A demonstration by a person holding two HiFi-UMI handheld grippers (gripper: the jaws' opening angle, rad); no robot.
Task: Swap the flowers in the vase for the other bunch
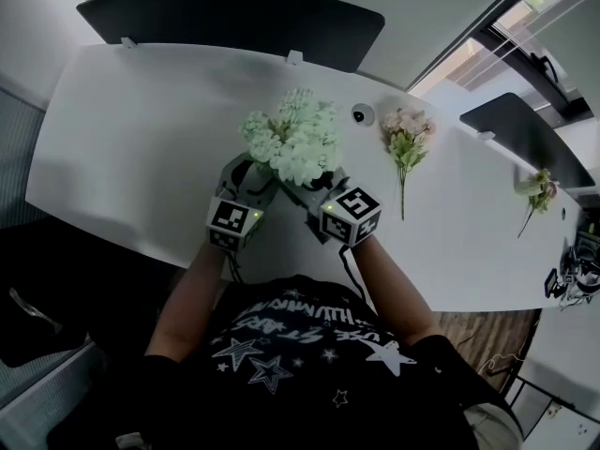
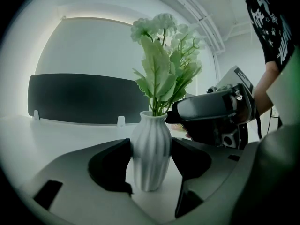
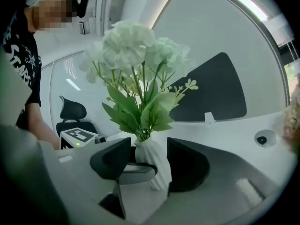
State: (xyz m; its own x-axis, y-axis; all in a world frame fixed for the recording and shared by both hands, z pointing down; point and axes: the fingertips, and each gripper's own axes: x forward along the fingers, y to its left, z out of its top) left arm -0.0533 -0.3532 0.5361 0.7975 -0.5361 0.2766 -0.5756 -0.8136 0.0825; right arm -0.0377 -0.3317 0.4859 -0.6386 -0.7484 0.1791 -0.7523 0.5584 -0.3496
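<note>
**Item: vase and flower bunches on a white table point(image 1: 141, 129), with two hand-held tongs**

1. Vase point(image 2: 150, 158): white, ribbed, narrow at the neck, standing upright on the table near its front edge, just ahead of the person. It is the reference point for every entry below. In the head view the blooms above hide it.
2. White-green bunch point(image 3: 136, 46): in the vase, with stems in the neck, leaves just above the rim and pale round flower heads spreading over it.
3. Pink bunch point(image 1: 406, 139): lying flat on the table to the right of the vase, well apart from it, with its stem pointing toward the front edge.
4. Third bunch point(image 1: 536, 190): small, lying on the table far to the right of the vase, beyond the pink one.
5. Left tongs point(image 2: 150, 146): at the vase's left, roughly level. Both jaws are set against the ribbed body, one on each side, gripping the vase.
6. Right tongs point(image 3: 149, 149): at the vase's right, facing the left pair. The jaws are spread apart with the vase between them, and a gap shows on each side, so they grip nothing.
7. Round dark fitting point(image 1: 363, 114): set in the table top behind and to the right of the vase.
8. Dark chair back point(image 1: 234, 22): beyond the table's far edge, behind the vase.
</note>
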